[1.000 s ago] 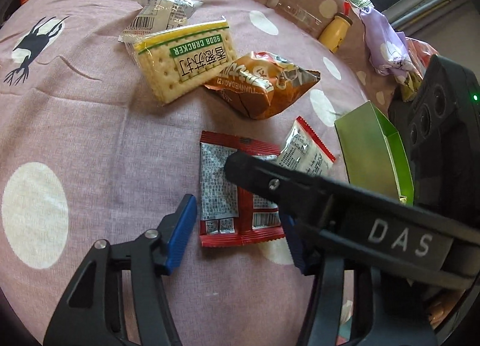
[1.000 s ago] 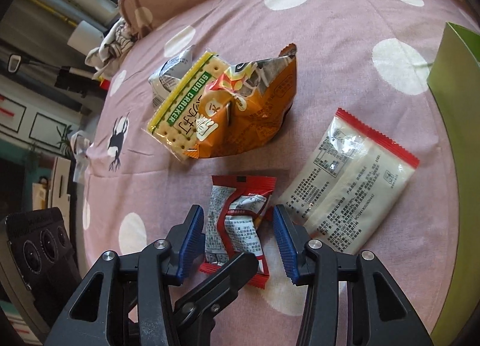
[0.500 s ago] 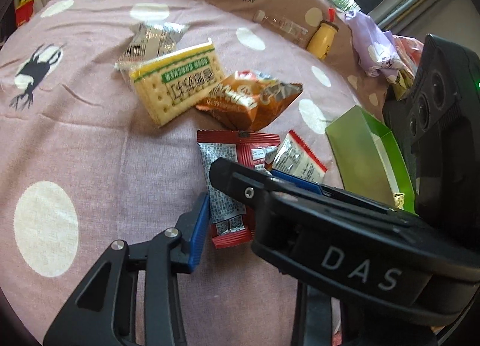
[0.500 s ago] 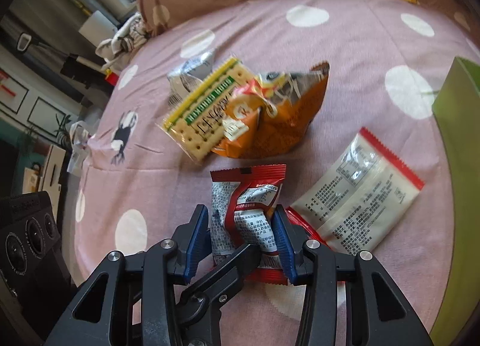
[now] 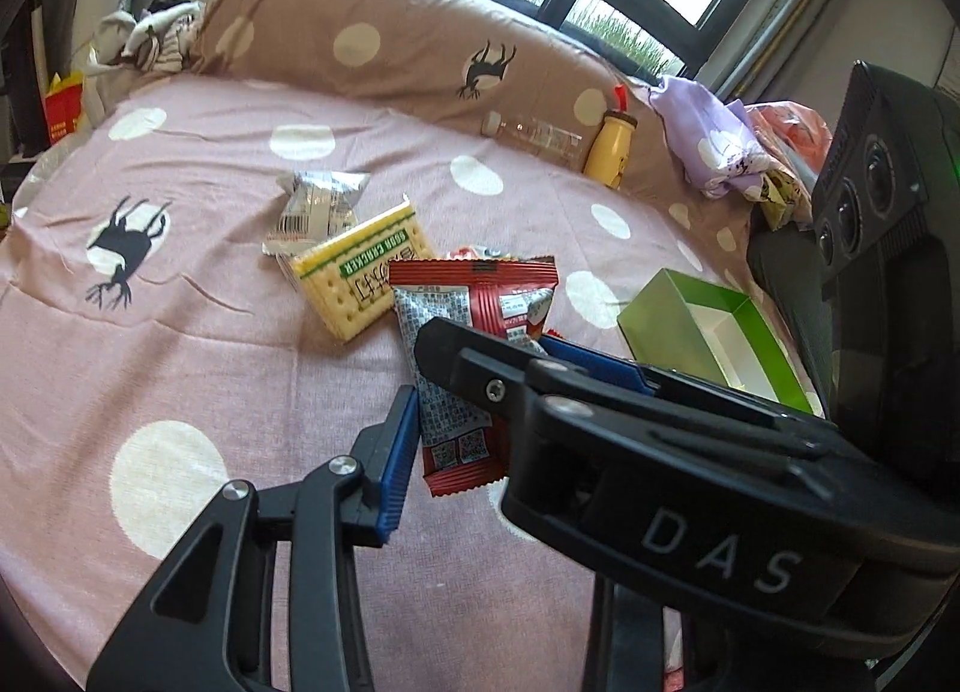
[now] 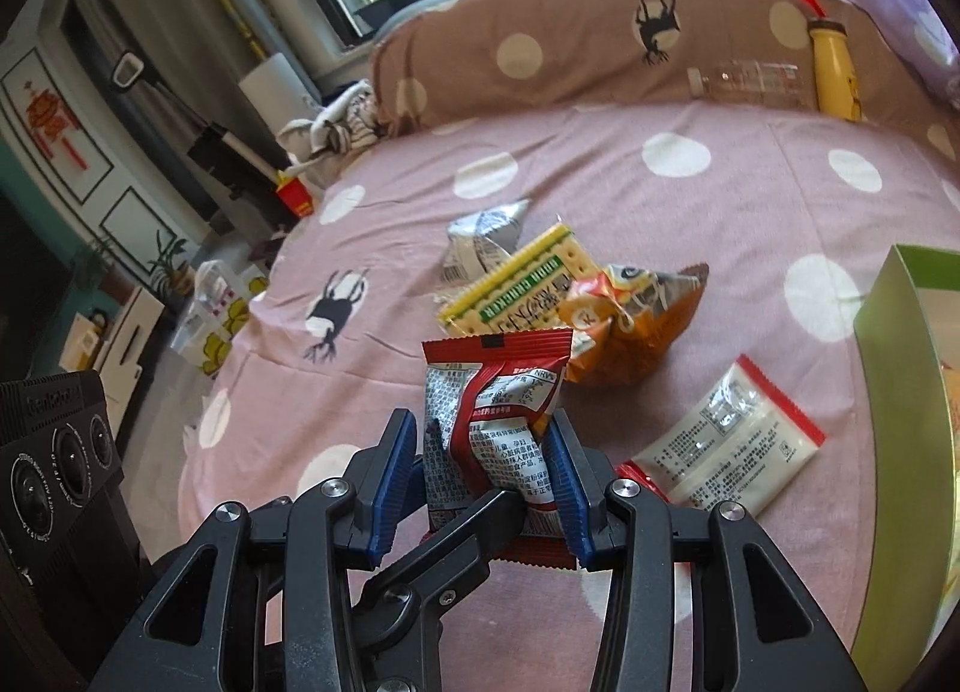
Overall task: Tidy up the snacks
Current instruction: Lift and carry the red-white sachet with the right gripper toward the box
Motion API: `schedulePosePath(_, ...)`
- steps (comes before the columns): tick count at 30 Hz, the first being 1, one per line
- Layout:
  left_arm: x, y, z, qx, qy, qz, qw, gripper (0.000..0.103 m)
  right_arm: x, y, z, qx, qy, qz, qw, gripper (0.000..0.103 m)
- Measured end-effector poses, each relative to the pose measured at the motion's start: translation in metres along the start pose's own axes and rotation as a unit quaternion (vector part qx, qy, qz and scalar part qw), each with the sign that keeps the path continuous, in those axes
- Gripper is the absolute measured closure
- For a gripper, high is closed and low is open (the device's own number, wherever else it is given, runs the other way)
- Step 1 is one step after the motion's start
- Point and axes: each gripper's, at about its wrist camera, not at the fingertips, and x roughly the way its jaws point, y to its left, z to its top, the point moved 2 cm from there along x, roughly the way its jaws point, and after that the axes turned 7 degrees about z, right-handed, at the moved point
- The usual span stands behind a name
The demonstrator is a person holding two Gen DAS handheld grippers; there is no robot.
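Note:
A red snack packet (image 5: 474,296) with a grey printed panel hangs above the pink dotted bedspread. My right gripper (image 6: 480,452) is shut on it, both blue pads pressing its crumpled sides (image 6: 492,392). My left gripper (image 5: 468,440) holds the same packet lower down. Its left pad lies against the packet's edge, and its other finger is hidden behind the right gripper's black body (image 5: 660,452). One black left finger (image 6: 444,548) crosses under the packet in the right wrist view. The green open box (image 5: 666,314) stands to the right (image 6: 888,392).
On the bedspread lie a soda cracker pack (image 6: 510,284), an orange bag (image 6: 636,320), a silver packet (image 5: 318,206) and a white sachet with red edges (image 6: 726,440). A yellow bottle (image 5: 612,152) and a clear bottle (image 5: 534,134) rest against the brown pillow (image 5: 360,44).
Both grippers closed on the red packet and rose with it off the bedspread. Both views tipped up, so the pillow and windows came into sight.

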Motion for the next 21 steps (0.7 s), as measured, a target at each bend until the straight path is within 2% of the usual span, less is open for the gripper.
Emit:
schedulePosePath(8,-0.019,-0.007,0.004,0.012,-0.041,0.005,0.9991,0.068,-0.019,0.012,0.002,-0.013,-0.032,0.009,0.999,0.056)
schedulePosePath(21,-0.039,-0.027,0.009,0.033,-0.080,0.004,0.9962,0.068,-0.049,0.020,0.006,-0.026,-0.072,0.011,0.997,0.056)
